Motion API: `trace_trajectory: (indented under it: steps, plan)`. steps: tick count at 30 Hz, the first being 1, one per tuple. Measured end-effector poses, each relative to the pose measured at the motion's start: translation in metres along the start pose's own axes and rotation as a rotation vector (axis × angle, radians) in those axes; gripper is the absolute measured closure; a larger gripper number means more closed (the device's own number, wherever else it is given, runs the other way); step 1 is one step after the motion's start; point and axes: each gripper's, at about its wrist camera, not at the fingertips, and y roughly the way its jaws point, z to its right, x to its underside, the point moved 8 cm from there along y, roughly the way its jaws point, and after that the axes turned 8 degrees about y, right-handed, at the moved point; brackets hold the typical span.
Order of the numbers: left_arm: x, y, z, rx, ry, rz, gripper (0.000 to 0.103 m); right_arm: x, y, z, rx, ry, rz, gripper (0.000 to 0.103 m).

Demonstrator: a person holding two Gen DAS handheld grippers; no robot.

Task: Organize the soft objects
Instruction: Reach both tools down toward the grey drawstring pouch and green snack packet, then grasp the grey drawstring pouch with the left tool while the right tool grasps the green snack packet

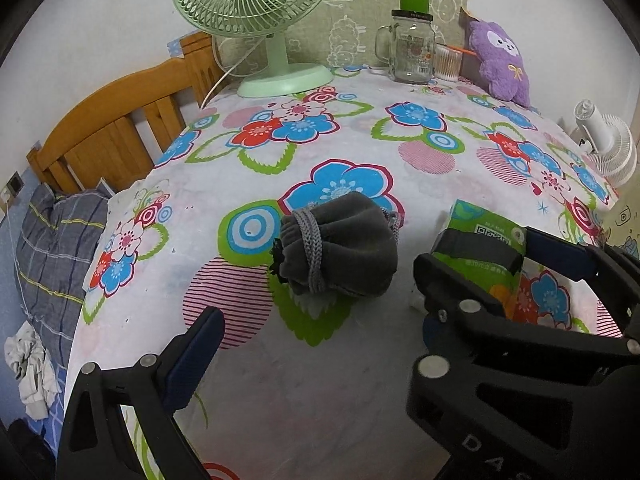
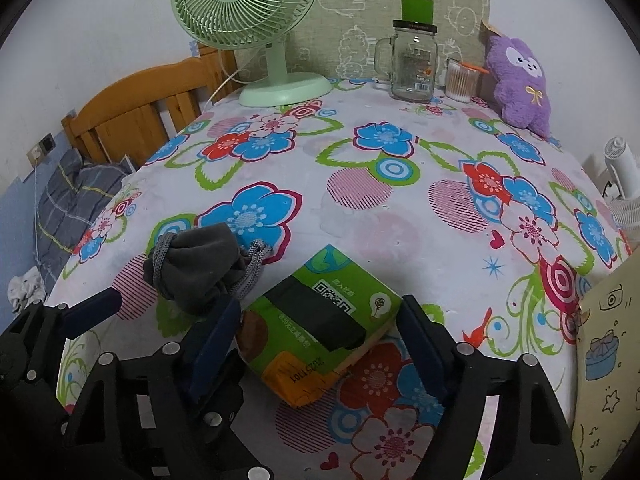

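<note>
A grey drawstring pouch (image 1: 340, 252) lies on the flowered tablecloth (image 1: 360, 148). My left gripper (image 1: 320, 300) is open, its fingers wide on either side of the pouch's near end and clear of it. Right of the pouch lies a green tissue pack (image 2: 320, 320) with a dark patch and an orange end. My right gripper (image 2: 316, 328) straddles the pack. Its blue pads (image 2: 216, 332) sit against the pack's two long sides, and the pack rests on the table. In the right wrist view the pouch (image 2: 196, 264) sits just left of that gripper. A purple plush toy (image 2: 520, 80) leans at the back right.
A green desk fan (image 2: 248, 12), a glass jar mug (image 2: 412, 64) with a green cap and a cup of cotton swabs (image 2: 458, 80) stand along the back. A white fan (image 1: 608, 140) sits at the right edge. A wooden bed frame (image 1: 112, 120) and bedding are to the left.
</note>
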Motion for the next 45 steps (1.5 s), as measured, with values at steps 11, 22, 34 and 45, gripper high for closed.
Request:
trace_trajectory:
  steps: [11,22,34,45]
  plan:
    - [-0.014,0.004,-0.002,-0.020,0.007,-0.013,0.004,-0.010,-0.006,0.018,0.011,0.053,0.002,0.051]
    - [-0.023,0.015,-0.006,-0.012,-0.013,-0.008,0.021,-0.016,-0.006,0.023,-0.006,0.071,0.009,0.045]
    - [-0.019,0.008,0.000,0.030,0.004,0.009,0.044,-0.015,-0.001,0.006,-0.034,0.049,-0.011,0.020]
    - [0.000,-0.001,-0.020,0.017,-0.012,0.007,0.044,-0.005,0.009,-0.012,-0.032,0.017,-0.045,0.014]
